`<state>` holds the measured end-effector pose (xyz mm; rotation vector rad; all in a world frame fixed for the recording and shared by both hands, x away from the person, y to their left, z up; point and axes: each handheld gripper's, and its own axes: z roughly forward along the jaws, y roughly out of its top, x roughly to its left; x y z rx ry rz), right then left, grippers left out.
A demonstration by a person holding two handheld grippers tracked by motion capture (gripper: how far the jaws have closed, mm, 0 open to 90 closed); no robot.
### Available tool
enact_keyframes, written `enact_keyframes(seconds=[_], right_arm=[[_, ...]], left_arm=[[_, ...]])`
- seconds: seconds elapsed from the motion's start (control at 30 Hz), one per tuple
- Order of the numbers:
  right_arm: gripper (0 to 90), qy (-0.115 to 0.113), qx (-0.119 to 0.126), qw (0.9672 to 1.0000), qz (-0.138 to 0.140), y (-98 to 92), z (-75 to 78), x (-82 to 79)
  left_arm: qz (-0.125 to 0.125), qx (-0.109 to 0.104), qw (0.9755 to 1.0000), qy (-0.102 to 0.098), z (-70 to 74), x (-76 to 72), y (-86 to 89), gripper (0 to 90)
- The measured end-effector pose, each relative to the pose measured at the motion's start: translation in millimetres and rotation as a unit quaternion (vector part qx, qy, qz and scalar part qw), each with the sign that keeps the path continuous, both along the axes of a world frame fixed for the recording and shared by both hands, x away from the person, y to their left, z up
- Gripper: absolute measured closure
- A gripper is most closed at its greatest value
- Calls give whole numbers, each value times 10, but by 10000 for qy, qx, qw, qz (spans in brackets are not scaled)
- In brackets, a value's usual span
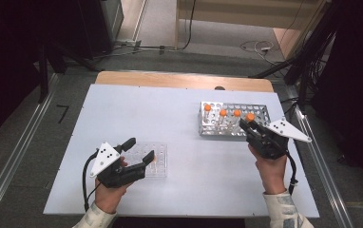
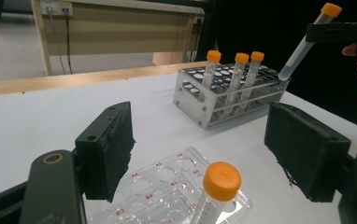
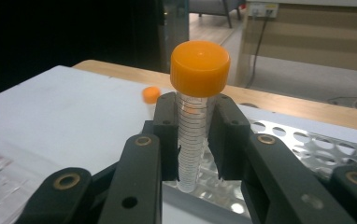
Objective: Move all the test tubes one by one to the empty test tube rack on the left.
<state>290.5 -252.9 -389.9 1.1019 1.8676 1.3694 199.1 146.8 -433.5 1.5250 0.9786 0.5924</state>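
My right gripper (image 1: 246,125) is shut on a clear tube with an orange cap (image 3: 199,67), held tilted just above the near right end of the metal rack (image 1: 208,128). Three more orange-capped tubes (image 2: 235,74) stand upright in that rack. In the left gripper view the held tube (image 2: 305,44) hangs at the top right, clear of the rack holes. My left gripper (image 1: 140,148) is open over a clear plastic rack (image 1: 160,166). One orange-capped tube (image 2: 221,181) stands in that rack, between the wide-apart jaws and apart from both pads (image 2: 109,147).
The white table top (image 1: 179,109) has a wooden strip along its far edge. The metal rack (image 3: 307,149) has many unfilled holes. Cables and dark stands lie on the floor beyond the table.
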Motion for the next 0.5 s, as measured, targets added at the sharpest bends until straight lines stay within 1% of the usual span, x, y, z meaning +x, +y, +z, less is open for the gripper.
enact_keyframes(seconds=[0.1, 0.17, 0.3, 0.4, 0.43, 0.5], right_arm=[[718, 88, 51, 9998, 197, 58, -18, -58], [718, 106, -33, 9995, 297, 107, -42, -103], [718, 194, -77, 9983, 552, 201, -103, -202], [719, 311, -120, 9966, 755, 274, -182, -263], [719, 355, -146, 9958, 828, 301, -212, -280], [719, 442, -216, 9943, 940, 366, -274, -320]], left_arm=[[-43, 2, 10000, -25, 10, -13, -11, 241], [-71, 3, 10000, -26, 18, -25, -18, 241], [-165, 27, 9998, -54, 34, -46, -44, 243], [-245, 40, 9997, -49, 34, -57, -84, 254], [-316, 55, 9995, -29, 27, -59, -114, 256], [-343, 74, 9994, -31, 26, -63, -131, 266]])
